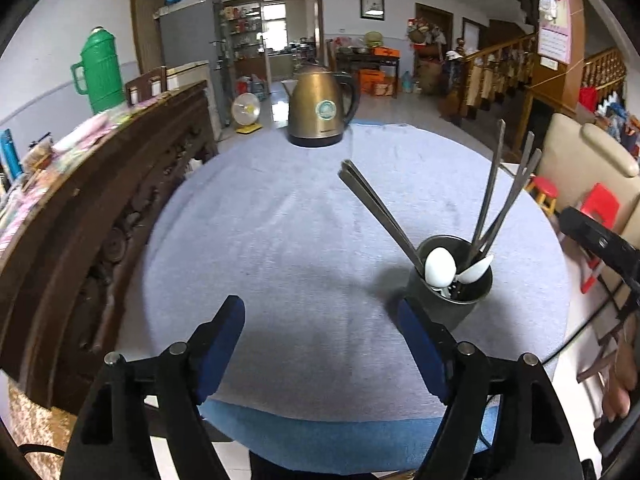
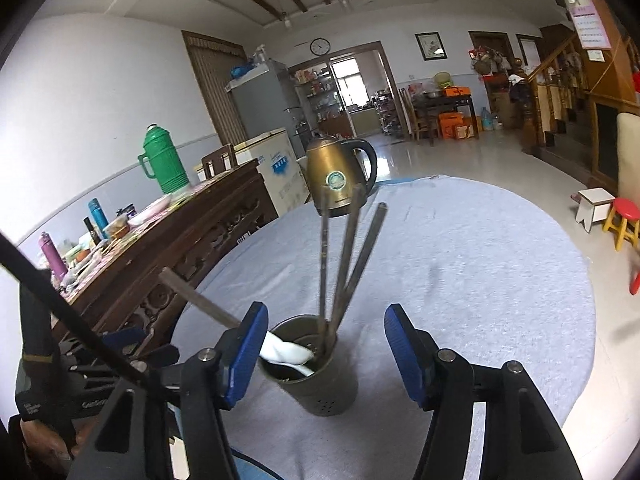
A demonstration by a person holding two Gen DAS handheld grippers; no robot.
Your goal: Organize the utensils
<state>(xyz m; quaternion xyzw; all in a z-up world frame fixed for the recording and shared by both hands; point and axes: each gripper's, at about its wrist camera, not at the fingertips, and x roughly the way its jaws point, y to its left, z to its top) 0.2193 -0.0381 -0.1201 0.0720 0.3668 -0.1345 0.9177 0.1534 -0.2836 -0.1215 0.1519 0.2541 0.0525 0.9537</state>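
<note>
Left wrist view: left gripper (image 1: 320, 344) hangs over the blue-grey tablecloth (image 1: 280, 220) w/ jaws spread wide, nothing between them; its right pad sits just beside the dark metal holder (image 1: 450, 300). Holder stands upright on the cloth, already loaded w/ steel chopsticks (image 1: 494, 200), some leaning left, others right, plus two white spoons (image 1: 440, 266). Right wrist view: right gripper (image 2: 324, 344) is also parted and empty, holder (image 2: 316, 376) framed between its pads w/o pad contact as far as visible. No loose utensils show on the cloth in either view; only a brass kettle (image 1: 322, 108) stands at the far edge. Judgement: task looks basically done, everything visible is in the holder. What's left, if anything: straighten the splayed chopsticks, pull both hands clear.
</note>
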